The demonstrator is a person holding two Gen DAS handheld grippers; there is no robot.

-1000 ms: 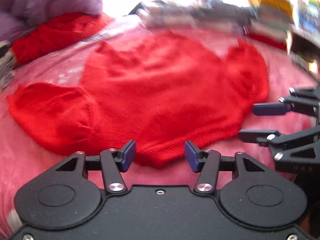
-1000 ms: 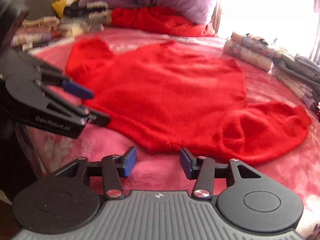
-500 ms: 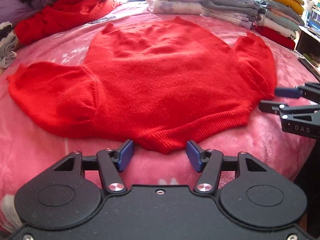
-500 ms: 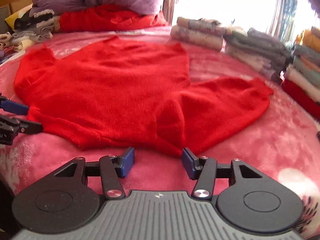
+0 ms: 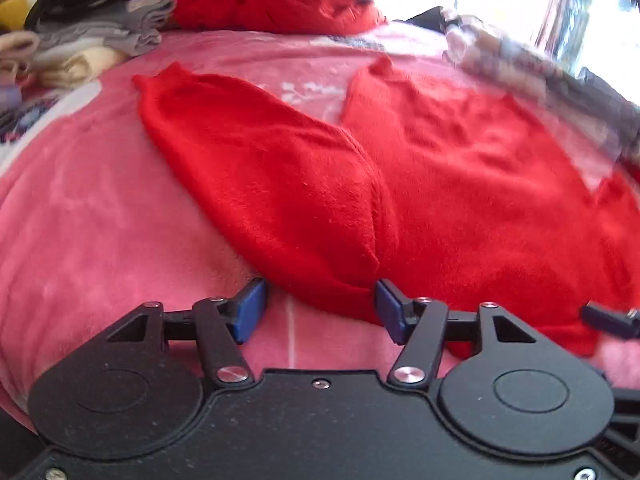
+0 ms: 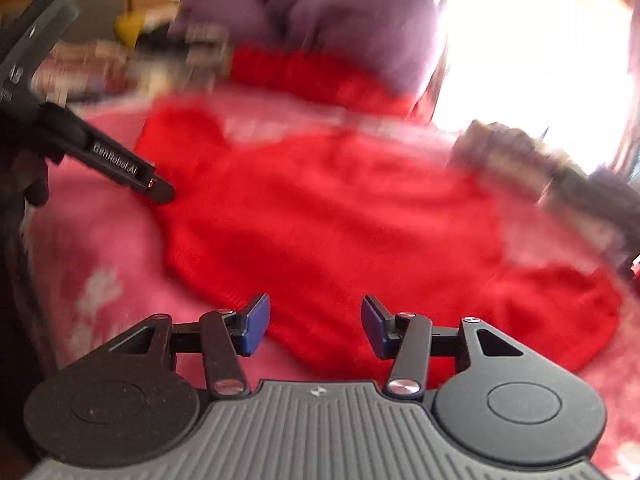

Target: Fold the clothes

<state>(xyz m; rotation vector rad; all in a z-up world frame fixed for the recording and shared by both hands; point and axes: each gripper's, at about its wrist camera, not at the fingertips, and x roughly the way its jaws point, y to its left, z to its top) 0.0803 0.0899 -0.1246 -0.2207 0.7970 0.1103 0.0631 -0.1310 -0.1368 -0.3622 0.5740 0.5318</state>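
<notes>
Across the middle of the bed (image 5: 92, 216) the red sweater (image 5: 460, 184) lies flat, both tongs (image 5: 320, 312) (image 6: 315, 326) spread and empty at its near hem, where a shallow pinch could slip off the knit.

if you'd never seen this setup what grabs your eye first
The bright red sweater spread flat across the pink blanket, one sleeve angled out on the left. Next, the open left gripper at the sweater's near edge, and the purple pillow behind.
</notes>
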